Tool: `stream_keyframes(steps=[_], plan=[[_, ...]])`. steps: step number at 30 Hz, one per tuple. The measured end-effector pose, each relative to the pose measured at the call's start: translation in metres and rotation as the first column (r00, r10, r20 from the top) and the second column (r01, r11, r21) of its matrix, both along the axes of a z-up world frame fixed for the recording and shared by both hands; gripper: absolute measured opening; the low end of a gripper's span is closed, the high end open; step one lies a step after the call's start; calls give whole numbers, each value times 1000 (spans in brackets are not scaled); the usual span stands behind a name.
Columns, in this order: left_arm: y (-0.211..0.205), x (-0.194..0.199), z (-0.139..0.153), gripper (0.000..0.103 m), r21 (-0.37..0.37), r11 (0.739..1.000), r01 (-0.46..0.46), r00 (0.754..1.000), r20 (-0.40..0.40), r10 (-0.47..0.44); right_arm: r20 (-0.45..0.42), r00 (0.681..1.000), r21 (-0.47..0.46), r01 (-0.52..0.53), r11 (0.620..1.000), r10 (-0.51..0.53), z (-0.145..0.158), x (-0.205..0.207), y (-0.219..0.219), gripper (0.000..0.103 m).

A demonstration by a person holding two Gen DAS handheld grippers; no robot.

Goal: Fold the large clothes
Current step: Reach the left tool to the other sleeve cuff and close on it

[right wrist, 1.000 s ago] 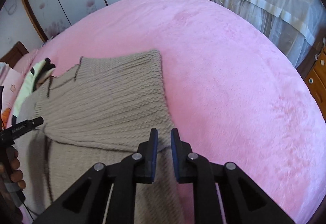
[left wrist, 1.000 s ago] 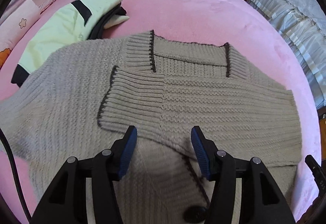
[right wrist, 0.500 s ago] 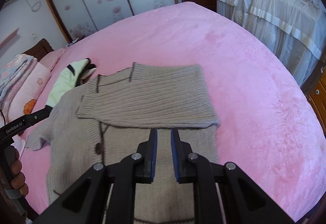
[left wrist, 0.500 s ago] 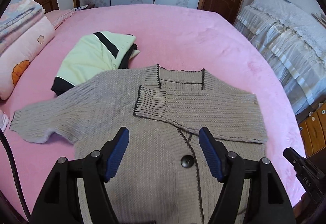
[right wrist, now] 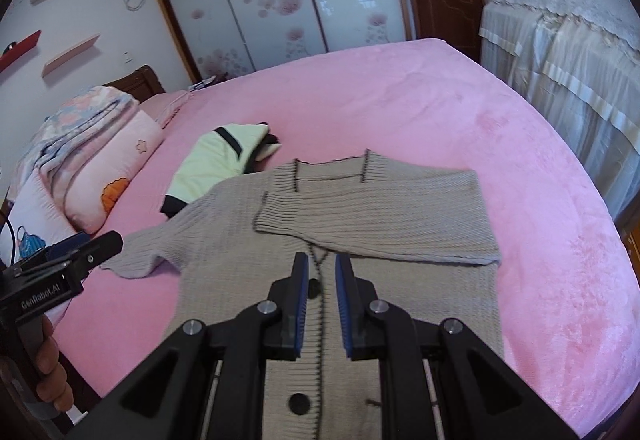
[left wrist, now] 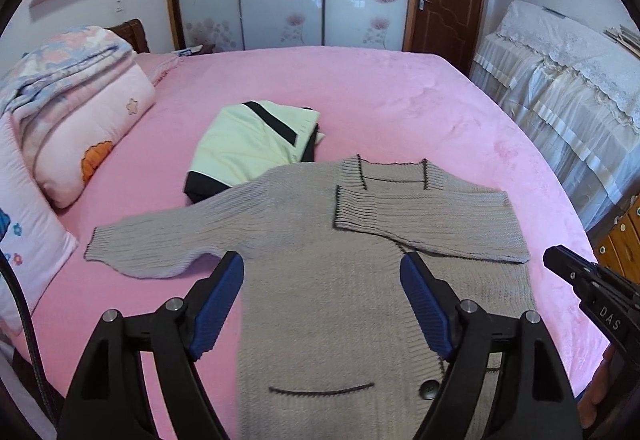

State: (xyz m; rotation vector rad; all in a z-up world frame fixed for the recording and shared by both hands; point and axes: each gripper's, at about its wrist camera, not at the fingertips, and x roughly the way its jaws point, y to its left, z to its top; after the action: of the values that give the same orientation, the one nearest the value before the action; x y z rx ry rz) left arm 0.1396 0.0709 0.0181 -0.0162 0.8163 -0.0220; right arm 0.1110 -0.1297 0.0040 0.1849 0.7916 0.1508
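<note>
A: Cardigan (left wrist: 320,280) lies flat, front up, on the pink bed (left wrist: 400,100), collar at the far end. Right sleeve (left wrist: 424,218) is folded across the chest, cuff near the collar. Left sleeve (left wrist: 152,248) is spread out to the left, cuff (left wrist: 94,250) on bare bed

B: Grippers?

A: Left gripper (left wrist: 322,300) is above the near half of the body, jaws wide apart, holding nothing. Right gripper (right wrist: 320,300) is over the button line, jaws nearly together with a narrow gap, nothing between them

B: Step in hand, as I judge it: fold the left sleeve in to match the right

A: Agreed. Take it at the cuff, where the rib gives a firm edge. Pinch both layers, else the top one peels away

B: Lift only enough to clear the knit, carry it right, and lay it on the right sleeve, parallel to it. Fold line should fall at the shoulder seam so both sides match

A: Risk: the yellow garment (left wrist: 248,144) lies just beyond the left shoulder, edge touching or under it, cannot tell. Keep the swing low and near so it is not dragged

B: The right gripper could press the chest to stop the knit from sliding
</note>
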Motion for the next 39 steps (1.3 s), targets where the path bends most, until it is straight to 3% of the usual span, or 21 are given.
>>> stream_keyframes(steps=[4,12,17,24,31,36,39], plan=[[35,-14,-2,87,7,998,-69,997,20,69,14,999,-3,-40,999,40,8,0,35,14],[133,-12,-55,87,-129,963,-237,971,-73,229,-2,995,-42,-98,994,98,-13,20,100,14],[196,2,-113,87,-206,908,-364,926,-183,329,-72,988,-49,-142,989,138,-47,45,138,14],[251,27,-190,87,-290,839,-460,875,-309,373,-137,975,-75,-186,980,174,-93,81,183,14],[301,50,-238,87,-413,755,-509,854,-352,383,-174,965,-72,-211,975,196,-129,116,216,14],[329,69,-265,87,-516,671,-533,845,-359,395,-179,958,-69,-238,969,223,-145,131,238,14],[341,83,-271,87,-543,646,-536,844,-339,415,-177,954,-80,-258,963,241,-151,138,250,14]])
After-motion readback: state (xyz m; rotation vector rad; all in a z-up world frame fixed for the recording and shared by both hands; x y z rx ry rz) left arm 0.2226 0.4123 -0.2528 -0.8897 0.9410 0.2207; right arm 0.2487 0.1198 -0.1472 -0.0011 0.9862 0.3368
